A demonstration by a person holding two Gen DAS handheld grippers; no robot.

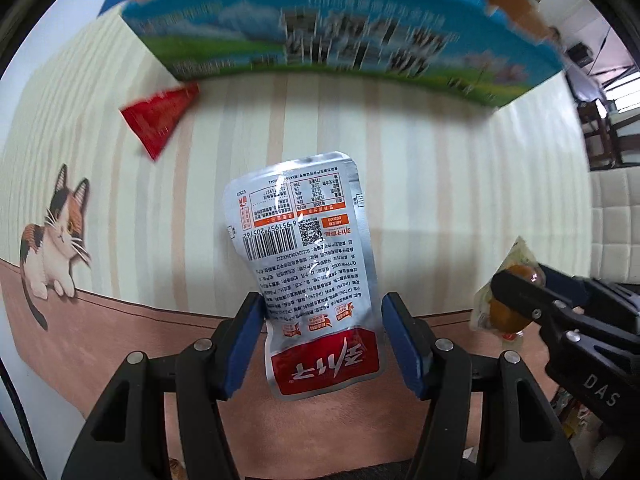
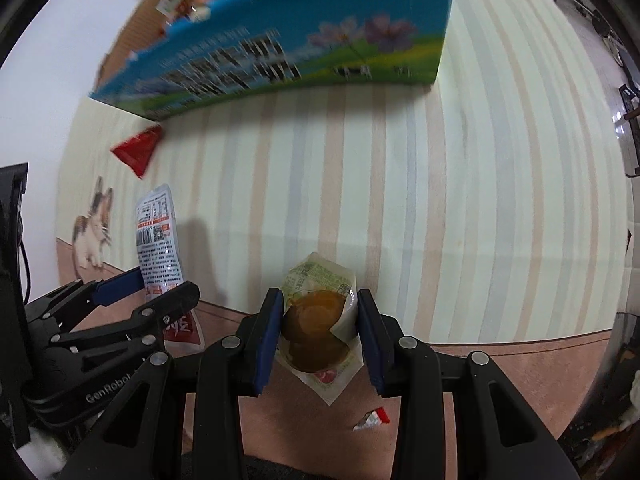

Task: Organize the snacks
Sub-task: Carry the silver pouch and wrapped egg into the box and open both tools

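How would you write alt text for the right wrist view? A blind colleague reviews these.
The right claw grips a clear packet holding a brown egg above a striped tablecloth. The left claw holds a silver pouch; behind is a blue box of snacks.

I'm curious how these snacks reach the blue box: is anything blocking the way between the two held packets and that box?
Nothing visible does. The silver pouch and the egg packet face bare striped cloth up to the blue box. The red packet lies off to the left.
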